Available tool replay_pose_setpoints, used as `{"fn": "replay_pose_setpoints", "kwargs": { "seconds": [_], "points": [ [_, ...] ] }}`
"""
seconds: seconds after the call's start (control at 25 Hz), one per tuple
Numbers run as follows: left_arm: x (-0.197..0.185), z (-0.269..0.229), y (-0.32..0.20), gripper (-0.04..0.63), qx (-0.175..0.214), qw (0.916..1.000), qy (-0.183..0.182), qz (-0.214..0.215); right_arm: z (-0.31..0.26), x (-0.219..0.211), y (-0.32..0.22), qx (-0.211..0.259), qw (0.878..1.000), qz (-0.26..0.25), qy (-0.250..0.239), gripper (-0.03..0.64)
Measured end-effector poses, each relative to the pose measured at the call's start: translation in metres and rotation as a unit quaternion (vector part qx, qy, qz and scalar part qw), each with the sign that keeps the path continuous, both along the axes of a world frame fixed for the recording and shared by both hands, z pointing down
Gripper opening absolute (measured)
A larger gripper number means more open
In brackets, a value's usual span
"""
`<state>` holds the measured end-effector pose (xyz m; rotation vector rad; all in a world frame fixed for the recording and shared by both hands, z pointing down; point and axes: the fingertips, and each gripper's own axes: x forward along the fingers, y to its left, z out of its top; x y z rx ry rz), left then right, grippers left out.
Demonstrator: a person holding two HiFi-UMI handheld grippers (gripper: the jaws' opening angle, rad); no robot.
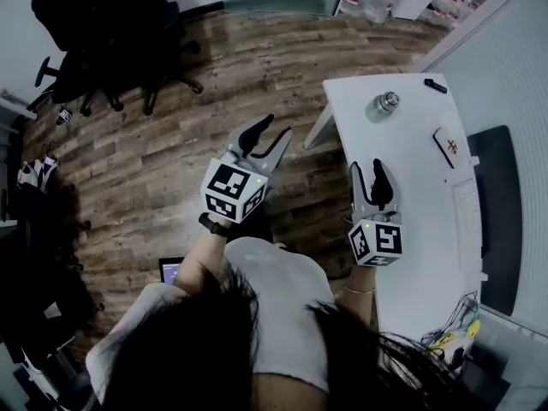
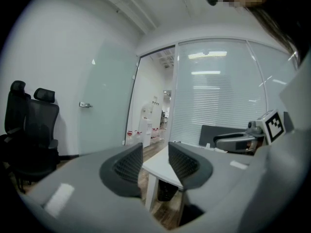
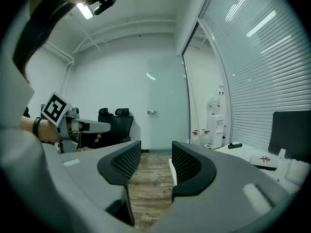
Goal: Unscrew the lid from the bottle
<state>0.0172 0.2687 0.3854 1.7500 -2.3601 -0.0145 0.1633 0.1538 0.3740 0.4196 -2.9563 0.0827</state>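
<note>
The bottle [image 1: 385,104] stands upright on the far part of the white table [image 1: 411,195], seen from above with its shiny metal lid on. My left gripper [image 1: 276,127] hovers over the wooden floor, left of the table corner, well short of the bottle. Its jaws are open with only air between them [image 2: 155,152]. My right gripper [image 1: 368,166] hangs above the table's near left edge, pointing toward the bottle but apart from it. Its jaws are also open and empty [image 3: 155,149]. Neither gripper view shows the bottle.
A black marker-like object [image 1: 435,85] lies at the table's far end. A white case with a red mark [image 1: 451,145], a keyboard [image 1: 469,221] and a dark screen [image 1: 497,217] line the right side. Black office chairs [image 1: 111,32] stand far left on the floor.
</note>
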Motion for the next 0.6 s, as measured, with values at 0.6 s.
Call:
{"fn": "replay_pose_setpoints", "kwargs": {
  "seconds": [0.6],
  "points": [
    [-0.132,-0.001,-0.019,0.233,-0.001,0.9988,0.000,0.050,-0.001,-0.115,-0.017,-0.010,0.998,0.062,-0.006,0.210]
  ]
}}
